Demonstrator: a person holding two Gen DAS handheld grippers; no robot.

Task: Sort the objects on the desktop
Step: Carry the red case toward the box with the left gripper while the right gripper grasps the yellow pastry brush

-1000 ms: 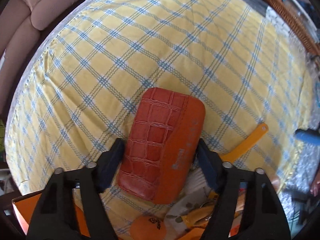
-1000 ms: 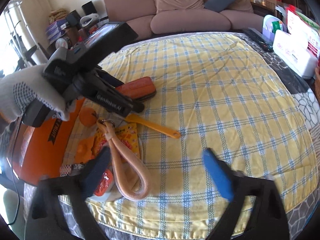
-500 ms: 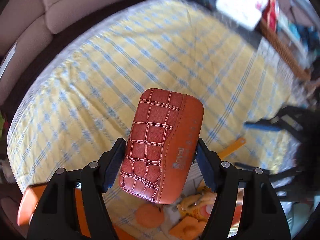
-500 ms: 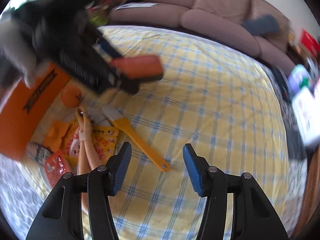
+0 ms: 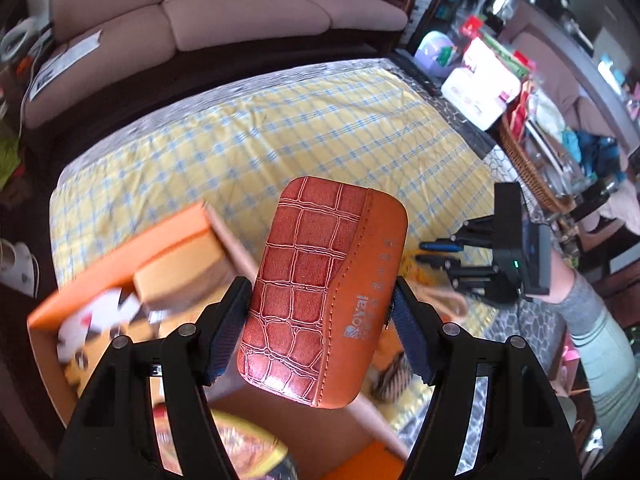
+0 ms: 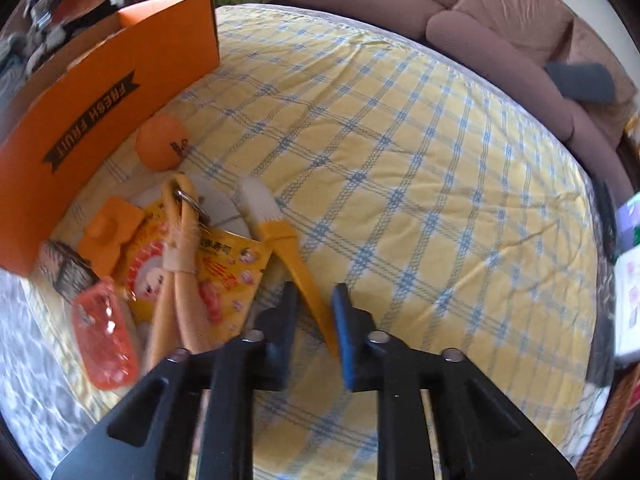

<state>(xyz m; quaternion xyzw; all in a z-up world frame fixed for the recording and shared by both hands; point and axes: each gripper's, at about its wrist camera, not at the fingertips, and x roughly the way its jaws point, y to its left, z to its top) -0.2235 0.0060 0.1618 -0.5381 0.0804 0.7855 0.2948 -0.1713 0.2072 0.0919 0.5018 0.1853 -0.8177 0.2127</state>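
My left gripper (image 5: 320, 320) is shut on an orange-brown crocodile-pattern case (image 5: 324, 288) and holds it in the air above the open orange cardboard box (image 5: 132, 248). The box also shows in the right wrist view (image 6: 100, 92), marked FRESH FRUIT. My right gripper (image 6: 314, 320) is narrowly open, its fingers on either side of the handle of a yellow brush (image 6: 280, 236) that lies on the checked cloth (image 6: 400, 160). I cannot tell if the pads touch the handle. The right gripper also shows in the left wrist view (image 5: 440, 252).
Beside the brush lie an orange ball (image 6: 160, 144), a yellow snack packet (image 6: 208, 272), a beige strap loop (image 6: 180, 264), an orange clip (image 6: 106, 236) and a pink plastic item (image 6: 106, 340). A sofa (image 6: 500, 20) stands behind the table. White boxes (image 5: 480, 88) sit at the far right edge.
My left gripper lifted the case off the cloth and carried it over the orange box. My right gripper narrowed and came down around the yellow brush handle.
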